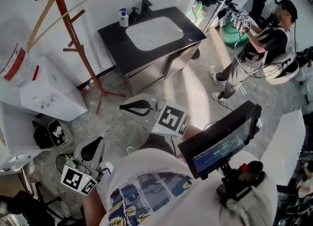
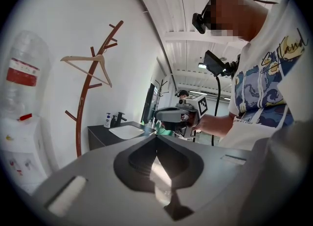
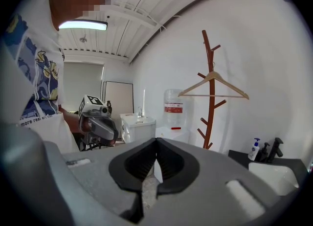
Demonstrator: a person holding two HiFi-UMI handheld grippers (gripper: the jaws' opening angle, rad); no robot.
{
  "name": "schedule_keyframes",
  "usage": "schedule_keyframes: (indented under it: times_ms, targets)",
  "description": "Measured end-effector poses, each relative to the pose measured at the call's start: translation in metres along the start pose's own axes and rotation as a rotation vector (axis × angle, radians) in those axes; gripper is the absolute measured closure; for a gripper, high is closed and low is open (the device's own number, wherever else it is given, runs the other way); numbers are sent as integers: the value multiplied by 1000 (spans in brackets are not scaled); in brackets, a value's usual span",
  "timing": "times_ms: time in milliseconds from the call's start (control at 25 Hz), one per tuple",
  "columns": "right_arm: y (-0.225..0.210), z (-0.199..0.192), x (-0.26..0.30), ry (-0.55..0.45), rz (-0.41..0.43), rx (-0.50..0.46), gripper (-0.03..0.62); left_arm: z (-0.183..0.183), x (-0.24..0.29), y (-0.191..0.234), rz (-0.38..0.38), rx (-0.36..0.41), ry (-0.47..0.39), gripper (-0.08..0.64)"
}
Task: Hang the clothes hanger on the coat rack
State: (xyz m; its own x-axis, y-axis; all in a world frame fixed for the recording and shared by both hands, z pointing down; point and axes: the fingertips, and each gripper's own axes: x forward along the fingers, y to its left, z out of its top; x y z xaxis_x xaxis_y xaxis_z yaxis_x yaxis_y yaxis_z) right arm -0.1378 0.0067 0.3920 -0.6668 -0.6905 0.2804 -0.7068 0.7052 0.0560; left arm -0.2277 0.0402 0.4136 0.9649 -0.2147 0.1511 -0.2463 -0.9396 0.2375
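A pale wooden clothes hanger hangs by its hook on the top of the brown wooden coat rack, at the upper left of the head view by the white wall. Both grippers are held low, near the person's body and well short of the rack. My left gripper is shut with nothing in it, and so is my right gripper. In the left gripper view the jaws meet, with the hanger far off. The right gripper view shows its jaws closed, and the hanger on the rack.
A black-topped sink cabinet with a soap bottle stands right of the rack. A white water dispenser and a dark bin are on the left. Another person stands far right. A screen hangs at the chest.
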Motion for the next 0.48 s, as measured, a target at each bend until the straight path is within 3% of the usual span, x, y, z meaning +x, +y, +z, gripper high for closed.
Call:
schedule_keyframes:
  times_ms: [480]
  targets:
    - [-12,-5,-3,7,17,-3,591,0,13,0,11,-2,2,558]
